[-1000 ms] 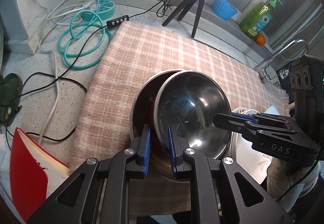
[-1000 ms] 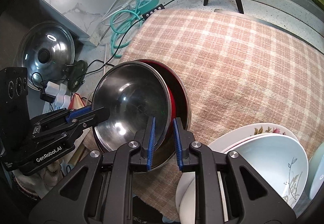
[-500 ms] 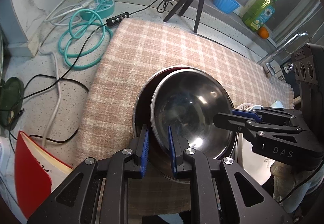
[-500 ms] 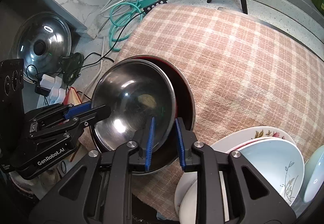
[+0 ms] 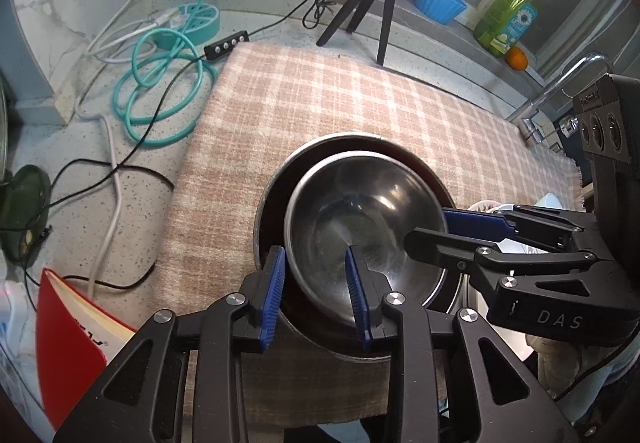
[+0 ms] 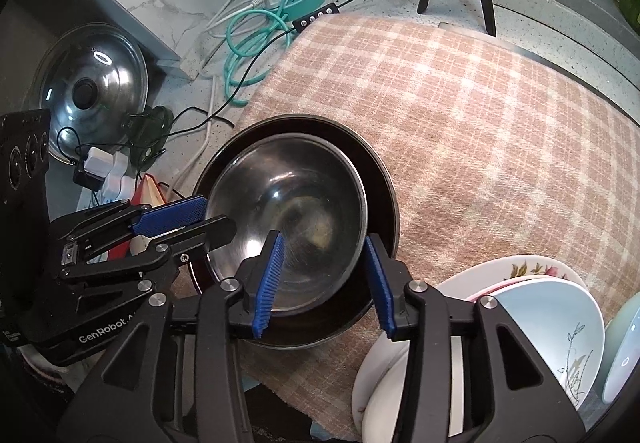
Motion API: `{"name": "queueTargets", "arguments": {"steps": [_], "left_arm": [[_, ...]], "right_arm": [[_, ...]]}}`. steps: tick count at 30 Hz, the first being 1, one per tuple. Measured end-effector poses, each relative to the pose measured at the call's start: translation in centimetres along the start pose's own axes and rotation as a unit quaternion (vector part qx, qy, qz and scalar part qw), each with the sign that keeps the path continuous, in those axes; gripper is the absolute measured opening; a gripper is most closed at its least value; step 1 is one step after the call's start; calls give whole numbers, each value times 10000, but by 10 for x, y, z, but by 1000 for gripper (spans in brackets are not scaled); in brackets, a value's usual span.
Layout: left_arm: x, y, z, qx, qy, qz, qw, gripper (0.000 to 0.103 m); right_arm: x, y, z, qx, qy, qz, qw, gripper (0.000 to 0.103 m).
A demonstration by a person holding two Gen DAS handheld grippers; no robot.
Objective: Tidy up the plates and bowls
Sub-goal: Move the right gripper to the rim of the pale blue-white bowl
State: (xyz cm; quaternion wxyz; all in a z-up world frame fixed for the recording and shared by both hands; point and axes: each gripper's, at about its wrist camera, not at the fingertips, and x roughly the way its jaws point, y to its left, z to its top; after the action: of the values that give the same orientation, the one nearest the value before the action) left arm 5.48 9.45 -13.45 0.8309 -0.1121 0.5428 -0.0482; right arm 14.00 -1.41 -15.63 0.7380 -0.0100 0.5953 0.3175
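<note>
A small steel bowl (image 5: pixel 360 211) (image 6: pixel 288 195) sits nested level inside a larger steel bowl with a dark red inside (image 5: pixel 264 211) (image 6: pixel 378 171) on the plaid cloth. My left gripper (image 5: pixel 316 283) straddles the small bowl's near rim. Its jaws are opening, and the blue pads stand off the metal. My right gripper (image 6: pixel 324 275) straddles the opposite rim, jaws also opening and wider, pads clear of the bowl. Each gripper shows in the other's view: the right gripper (image 5: pixel 436 231) at the right, the left gripper (image 6: pixel 216 219) at the left.
A stack of white flowered plates and bowls (image 6: pixel 540 323) stands right of the nested bowls. The plaid cloth (image 5: pixel 340 91) stretches beyond. Left of it lie teal cable coils (image 5: pixel 160 99), black wires, a red book (image 5: pixel 68 343) and a pot lid (image 6: pixel 92 83). A tripod (image 5: pixel 372 3) stands behind.
Both grippers have let go of the small steel bowl's rim and spread apart. The bowl, tilted before, has settled down inside the larger bowl.
</note>
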Motion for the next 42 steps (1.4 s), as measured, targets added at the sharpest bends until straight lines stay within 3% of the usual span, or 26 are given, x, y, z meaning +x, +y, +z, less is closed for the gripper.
{"name": "queueTargets", "arguments": {"steps": [10, 14, 16, 18, 32, 42], "left_arm": [[-13, -1, 4, -51, -205, -60, 9998, 32], [-18, -2, 4, -60, -283, -75, 9996, 48], [-21, -2, 5, -93, -318, -40, 9994, 61], [-24, -3, 5, -123, -355, -21, 9993, 64], [-43, -26, 11, -145, -643, -242, 9975, 67], [-45, -66, 19, 43, -741, -556, 9957, 67]], "right_arm": [[-18, -3, 1, 98, -376, 113, 9992, 63], [-27, -4, 0, 156, -555, 169, 9982, 75], [-32, -5, -1, 200, -634, 183, 9976, 80], [-38, -7, -1, 255, -720, 172, 9969, 88], [-110, -42, -15, 639, -1483, 49, 9869, 92], [-166, -98, -41, 1115, -1892, -186, 9754, 92]]}}
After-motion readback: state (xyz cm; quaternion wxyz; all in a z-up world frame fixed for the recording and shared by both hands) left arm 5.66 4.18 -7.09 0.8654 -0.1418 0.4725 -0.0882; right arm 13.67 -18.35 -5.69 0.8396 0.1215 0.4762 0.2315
